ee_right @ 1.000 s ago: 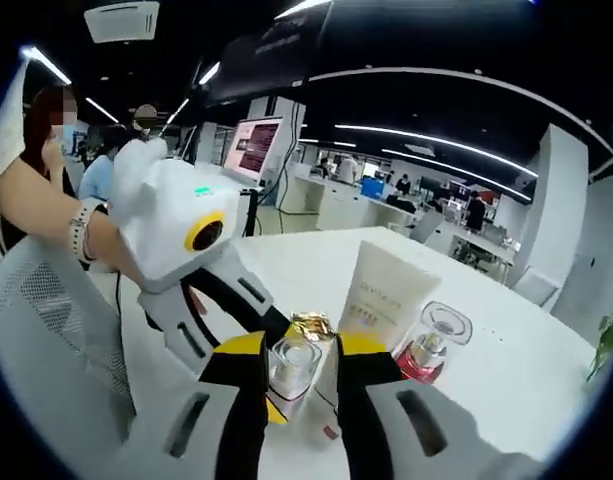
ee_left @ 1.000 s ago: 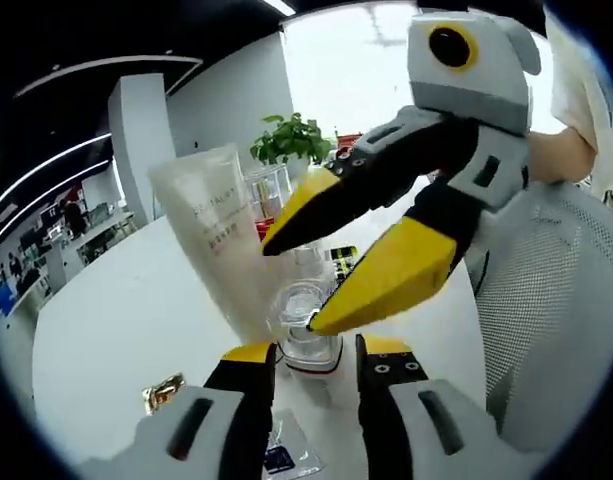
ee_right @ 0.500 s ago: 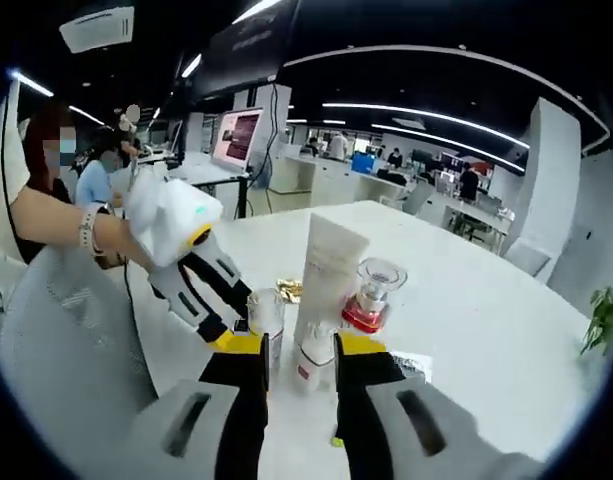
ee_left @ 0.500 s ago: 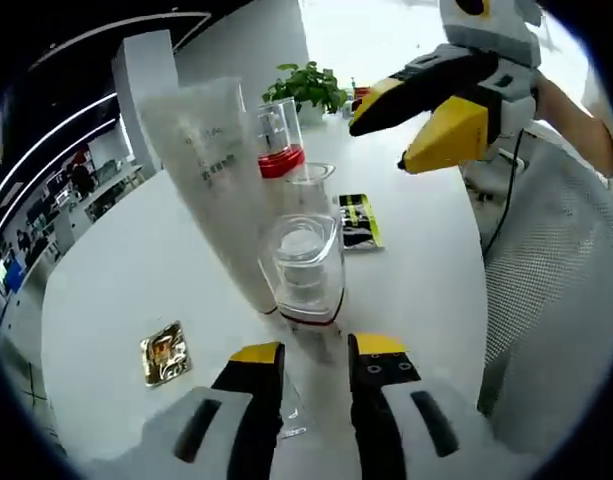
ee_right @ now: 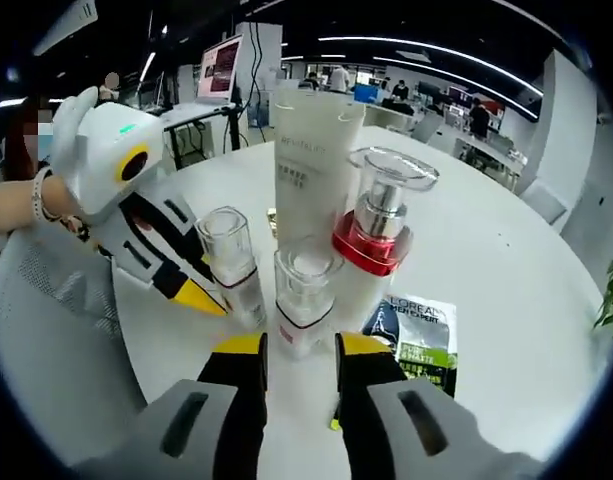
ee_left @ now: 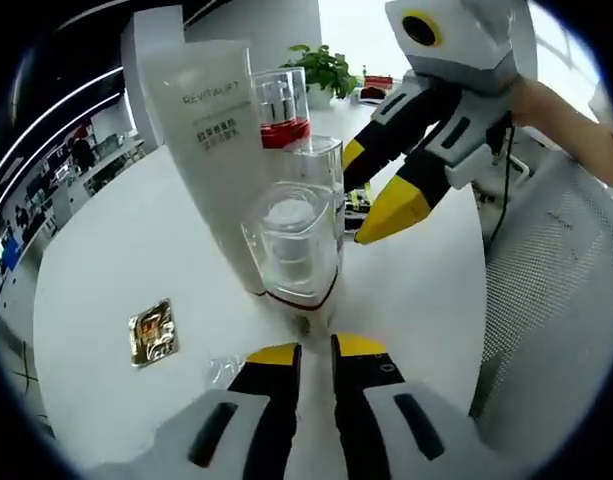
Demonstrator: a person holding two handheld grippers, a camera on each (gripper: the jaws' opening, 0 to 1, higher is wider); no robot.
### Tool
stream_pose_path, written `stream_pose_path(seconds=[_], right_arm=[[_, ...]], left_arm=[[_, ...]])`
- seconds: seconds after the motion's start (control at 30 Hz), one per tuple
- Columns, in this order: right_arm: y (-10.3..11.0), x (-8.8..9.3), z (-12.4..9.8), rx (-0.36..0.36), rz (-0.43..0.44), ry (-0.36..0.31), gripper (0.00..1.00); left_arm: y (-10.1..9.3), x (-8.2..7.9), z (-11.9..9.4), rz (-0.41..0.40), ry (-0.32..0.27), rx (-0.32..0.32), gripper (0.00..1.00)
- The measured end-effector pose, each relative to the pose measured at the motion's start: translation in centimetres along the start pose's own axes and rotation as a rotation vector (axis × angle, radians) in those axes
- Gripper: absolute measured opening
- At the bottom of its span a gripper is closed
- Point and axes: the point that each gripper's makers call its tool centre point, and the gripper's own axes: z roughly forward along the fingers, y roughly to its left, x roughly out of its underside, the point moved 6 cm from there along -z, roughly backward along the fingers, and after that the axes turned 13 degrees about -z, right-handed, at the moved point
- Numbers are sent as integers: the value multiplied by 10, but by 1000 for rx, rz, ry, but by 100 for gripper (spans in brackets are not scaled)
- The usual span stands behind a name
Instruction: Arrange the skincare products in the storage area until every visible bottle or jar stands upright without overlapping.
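Four products stand upright in a tight cluster on the round white table. They are a white tube, a red-collared pump bottle and two clear square bottles. The nearer clear bottle stands just ahead of my left gripper, whose jaws are nearly together with nothing seen between them. The left gripper points at that bottle's base. The second clear bottle stands just past my right gripper, which is open. The right gripper reaches in beside the cluster.
A gold sachet lies flat to the left. A green and black sachet lies by the pump bottle. A mesh chair stands at the table edge. A person's arm holds the right gripper. A plant stands at the far side.
My left jaws have drawn together. My right gripper has come back down toward the cluster, close to the second clear bottle. Both cameras have moved closer to the bottles.
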Motion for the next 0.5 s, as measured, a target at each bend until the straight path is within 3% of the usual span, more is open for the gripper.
stream_pose_path(seconds=[0.1, 0.3, 0.5], right_arm=[[1, 3, 4, 1, 7, -3, 25], [4, 14, 8, -1, 14, 12, 22], [4, 11, 7, 6, 21, 0, 21]], left_arm=[[0, -2, 2, 0, -11, 1, 6], [1, -3, 6, 26, -29, -2, 9], [0, -9, 13, 40, -44, 6, 9]])
